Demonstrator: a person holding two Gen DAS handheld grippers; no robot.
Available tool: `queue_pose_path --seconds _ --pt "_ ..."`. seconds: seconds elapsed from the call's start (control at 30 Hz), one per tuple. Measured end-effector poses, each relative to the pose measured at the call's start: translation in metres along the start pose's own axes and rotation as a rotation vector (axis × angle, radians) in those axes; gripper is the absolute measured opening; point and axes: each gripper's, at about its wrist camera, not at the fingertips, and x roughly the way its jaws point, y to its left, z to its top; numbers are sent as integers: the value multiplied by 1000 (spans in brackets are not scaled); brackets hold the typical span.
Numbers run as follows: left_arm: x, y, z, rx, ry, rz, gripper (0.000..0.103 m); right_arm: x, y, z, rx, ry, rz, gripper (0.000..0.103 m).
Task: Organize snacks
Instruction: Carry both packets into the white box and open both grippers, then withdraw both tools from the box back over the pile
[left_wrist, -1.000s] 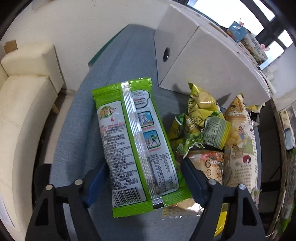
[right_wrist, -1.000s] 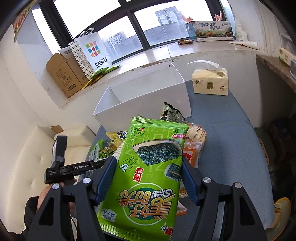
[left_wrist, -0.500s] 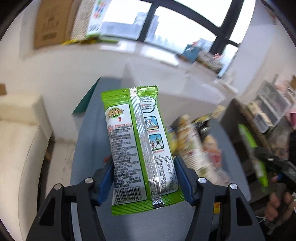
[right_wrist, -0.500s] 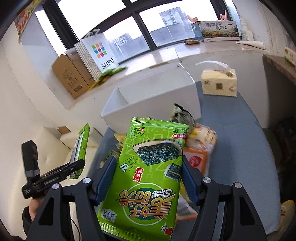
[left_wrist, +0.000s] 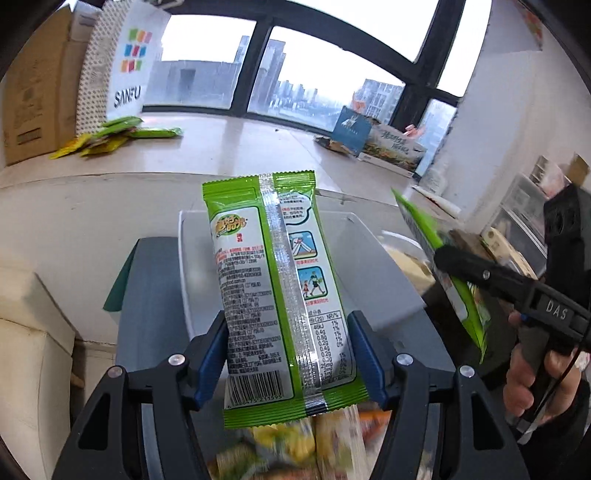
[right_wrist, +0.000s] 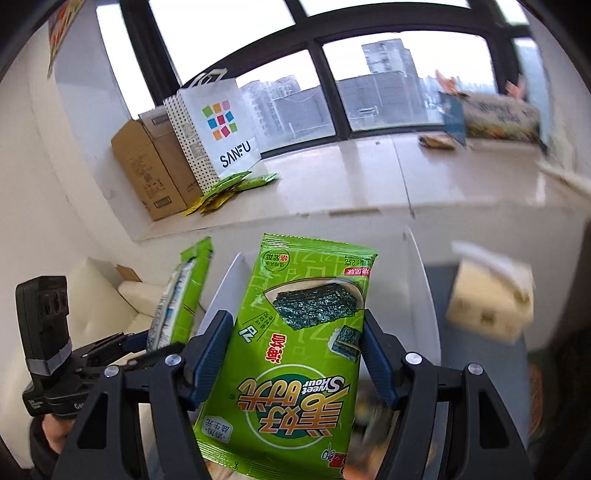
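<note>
L gripper (left_wrist: 288, 354) clamps green packet (left_wrist: 277, 295), R gripper (right_wrist: 295, 354) clamps seaweed pack (right_wrist: 295, 347); white bin (left_wrist: 369, 273) ahead

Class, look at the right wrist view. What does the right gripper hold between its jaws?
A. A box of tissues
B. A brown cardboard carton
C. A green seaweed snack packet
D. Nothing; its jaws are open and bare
C: the right gripper has its jaws closed on the sides of a green seaweed snack packet, whose printed front shows dark seaweed sheets.
</note>
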Motion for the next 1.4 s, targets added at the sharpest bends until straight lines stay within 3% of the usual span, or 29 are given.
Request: queue_pose_path --seconds 0.13,0.23,0.3,0.37,0.47,0.57,0.77,0.87,1.0,1.2,1.4 --pt "37 1 24 21 37 43 68 45 -15 38 7 46 4 74" --pt "58 7 35 -10 79 44 71 74 -28 49 55 89 3 75" --pt "61 8 35 -4 64 80 77 86 -32 50 53 115 4 79" --pt "63 8 34 24 65 111 103 89 -30 50 21 107 -23 103" --pt "62 13 30 22 65 121 103 81 -25 49 -37 44 -109 103" --pt "55 16 25 18 52 121 103 69 -26 47 -53 12 -148 103" --pt "26 10 15 50 -25 105 103 27 -23 37 -40 -124 -87 103" --pt "0 -3 5 101 -118 87 103 -5 -13 24 -73 -241 -74 103" --pt "-39 -23 -21 157 -263 59 103 -41 5 11 -102 -261 -25 103" --pt "-86 -46 -52 197 -254 20 103 -107 38 -33 -167 -325 23 103" --pt "-134 -54 -96 145 -268 -112 103 -162 57 -99 -195 -382 -49 103"
